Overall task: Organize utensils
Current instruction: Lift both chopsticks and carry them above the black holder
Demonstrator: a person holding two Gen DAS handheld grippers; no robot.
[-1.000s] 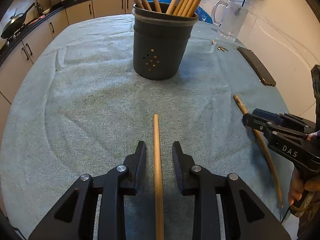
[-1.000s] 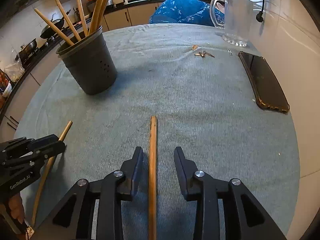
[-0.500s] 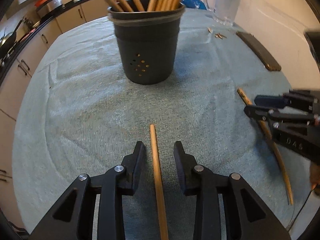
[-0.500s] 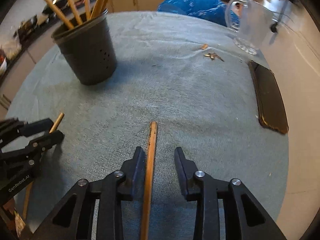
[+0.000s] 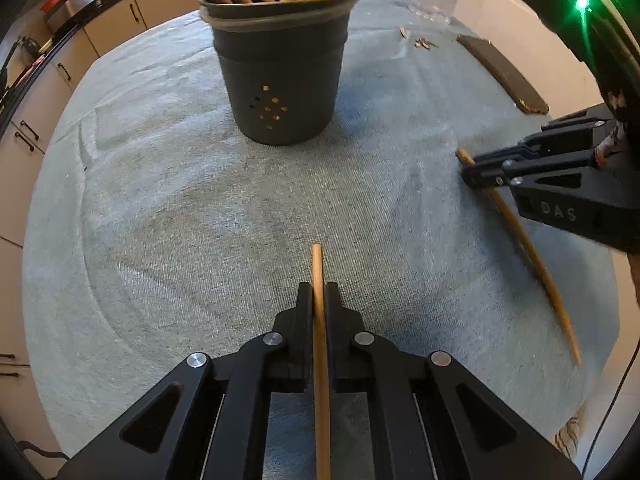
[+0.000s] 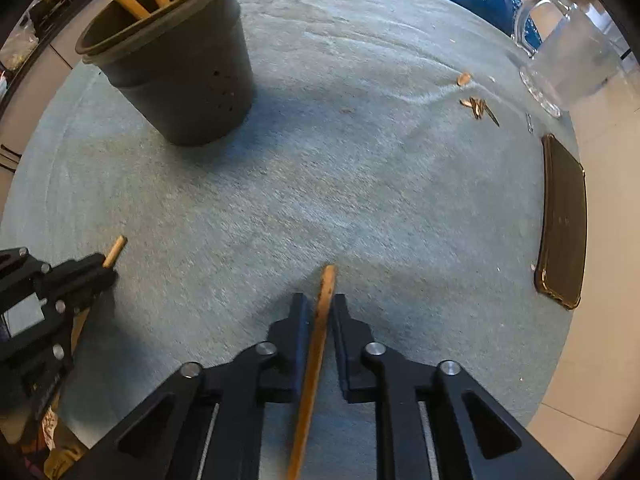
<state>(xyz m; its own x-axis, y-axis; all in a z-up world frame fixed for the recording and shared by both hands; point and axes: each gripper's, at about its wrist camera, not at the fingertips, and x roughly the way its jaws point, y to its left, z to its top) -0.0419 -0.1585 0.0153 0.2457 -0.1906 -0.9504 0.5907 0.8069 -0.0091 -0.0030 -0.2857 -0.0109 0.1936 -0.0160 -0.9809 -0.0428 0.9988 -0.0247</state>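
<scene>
Jaws of the left gripper clench one chopstick; right gripper nearly closed around another chopstick. Risk: thin sticks pivoting or slipping before reaching the crowded holder.

Left gripper fingers clamped together; right gripper fingers slightly parted.

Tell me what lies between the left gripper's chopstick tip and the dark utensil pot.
Only bare grey-green cloth lies between the wooden chopstick in the left gripper and the dark perforated plastic pot; the left wrist view shows it.
</scene>
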